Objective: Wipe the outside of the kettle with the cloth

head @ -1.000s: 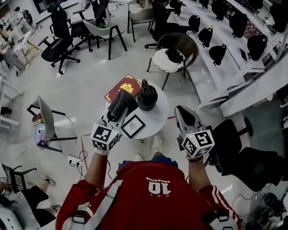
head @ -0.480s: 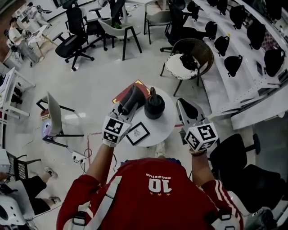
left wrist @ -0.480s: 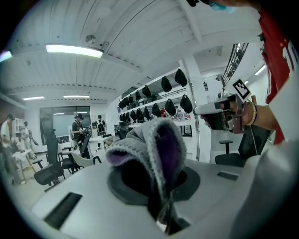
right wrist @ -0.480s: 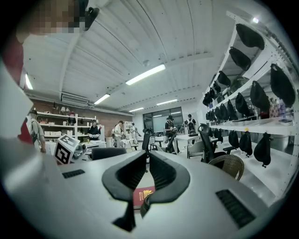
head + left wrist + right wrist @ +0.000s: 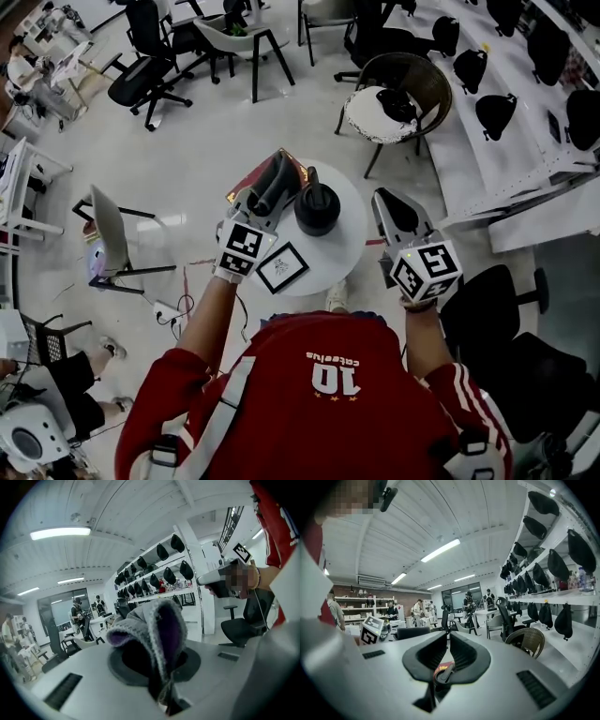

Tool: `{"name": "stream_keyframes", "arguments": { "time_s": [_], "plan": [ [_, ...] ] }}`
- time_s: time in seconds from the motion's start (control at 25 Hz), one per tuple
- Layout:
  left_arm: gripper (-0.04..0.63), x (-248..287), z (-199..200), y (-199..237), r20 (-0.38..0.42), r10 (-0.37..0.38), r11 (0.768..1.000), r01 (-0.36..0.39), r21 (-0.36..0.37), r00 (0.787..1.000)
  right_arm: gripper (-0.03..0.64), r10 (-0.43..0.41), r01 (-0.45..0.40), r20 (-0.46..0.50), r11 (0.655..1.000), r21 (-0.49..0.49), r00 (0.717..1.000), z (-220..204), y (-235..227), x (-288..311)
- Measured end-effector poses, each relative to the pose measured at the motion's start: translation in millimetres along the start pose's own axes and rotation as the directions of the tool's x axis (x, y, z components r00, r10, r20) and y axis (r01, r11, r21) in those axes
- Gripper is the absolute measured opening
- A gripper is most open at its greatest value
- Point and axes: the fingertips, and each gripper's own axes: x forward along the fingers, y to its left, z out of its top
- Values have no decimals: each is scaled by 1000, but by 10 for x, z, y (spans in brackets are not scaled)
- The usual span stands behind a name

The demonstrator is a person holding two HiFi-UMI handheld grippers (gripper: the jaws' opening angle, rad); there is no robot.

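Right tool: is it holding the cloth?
No, the right tool has its jaws nearly together with nothing between them; the cloth is clamped in the left tool.

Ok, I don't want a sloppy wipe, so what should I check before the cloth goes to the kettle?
1. Cloth held in left gripper: ok, jaws clamped on it.
2. Kettle upright on table: ok.
3. Cloth against kettle: not ok, left gripper view shows no kettle.
4. Right gripper free: ok, jaws together, empty.
5. Picture frame apart from kettle: ok.
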Motion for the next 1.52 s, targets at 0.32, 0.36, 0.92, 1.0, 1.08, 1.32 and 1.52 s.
{"name": "stream_keyframes", "arguments": {
  "time_s": [0.32,0.36,0.92,1.0,1.08,1.32,1.52],
  "plan": [
    [48,440,-227,69,-40,13,999,-11,31,999,34,-9,9,-20,1000,28,1000,-139,-232,19],
    [48,495,-256,73,-44,15,999,-13,39,999,34,-10,10,-21,999,32,1000,-158,-259,18],
    [48,1030,-861,4,-243,47,948,33,317,969,34,-19,21,-46,999,48,999,-344,-498,-39],
    [49,1101,-899,-13,-261,41,947,46,318,965,34,-18,21,-52,999,47,998,-361,-514,-50],
    [49,1162,-921,-43,-277,33,946,60,318,960,34,-18,20,-57,999,48,998,-372,-532,-61],
    [48,1272,-936,-182,-304,-19,948,114,298,952,34,-17,20,-58,998,53,998,-390,-563,-96],
    [48,1300,-901,-241,-310,-58,961,137,241,949,34,-14,18,-63,998,59,998,-417,-568,-118]
  ]
}}
